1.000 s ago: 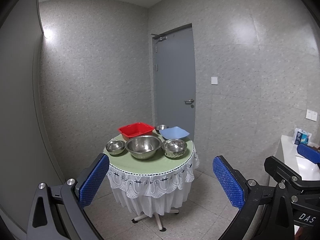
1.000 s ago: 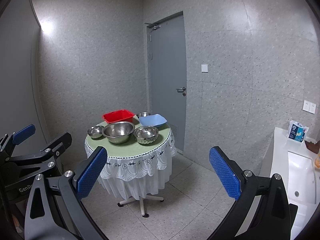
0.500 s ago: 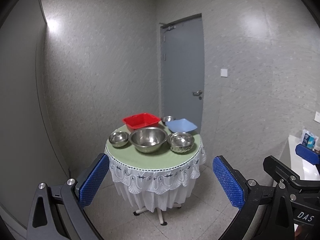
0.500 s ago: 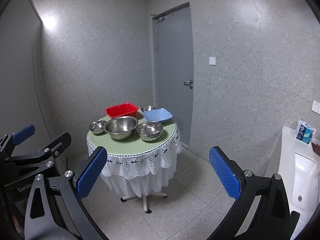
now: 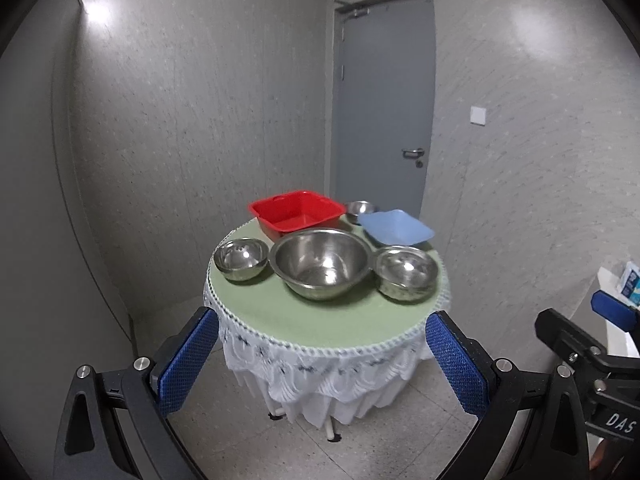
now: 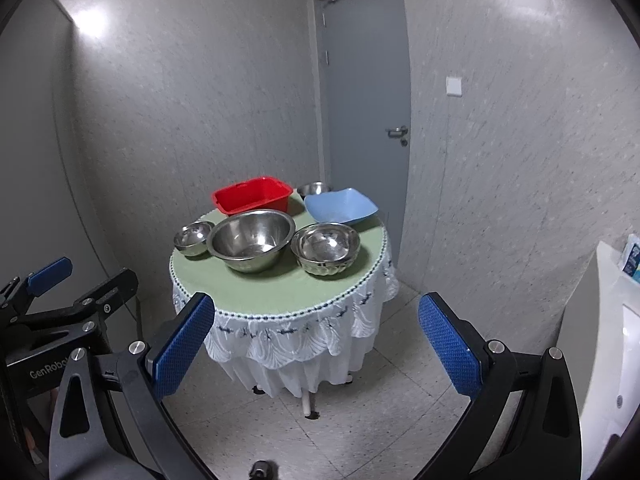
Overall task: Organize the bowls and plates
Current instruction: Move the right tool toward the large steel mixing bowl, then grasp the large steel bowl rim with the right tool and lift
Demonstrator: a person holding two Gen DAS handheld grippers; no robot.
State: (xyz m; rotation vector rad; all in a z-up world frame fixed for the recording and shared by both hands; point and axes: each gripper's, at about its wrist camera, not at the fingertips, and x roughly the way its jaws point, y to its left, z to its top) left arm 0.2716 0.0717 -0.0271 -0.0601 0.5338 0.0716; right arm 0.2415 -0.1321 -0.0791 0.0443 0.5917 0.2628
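While both grippers are held short of the round table, nothing is gripped by either. The left gripper is seen with its blue-padded fingers spread wide apart, and the right gripper is likewise held with its fingers wide apart and empty. From the right wrist view, the left gripper's black frame is seen at the lower left edge.

The table is covered by a pale green cloth with a white lace skirt. Along the near side, three steel bowls are set in a row: a small steel bowl at the left, a large steel bowl in the middle, and a medium steel bowl at the right, its outer wall fluted. The large bowl is placed just beside each neighbour; whether they touch cannot be told. Behind the large bowl a red square basin is set, and behind the medium bowl a light blue square bowl is placed. Between those two, at the far edge, a fourth tiny steel bowl is partly hidden.

A grey door with a lever handle is seen behind the table, and a white light switch is mounted on the speckled wall to its right. A white counter is visible at the right edge, with a blue-and-white packet on it.
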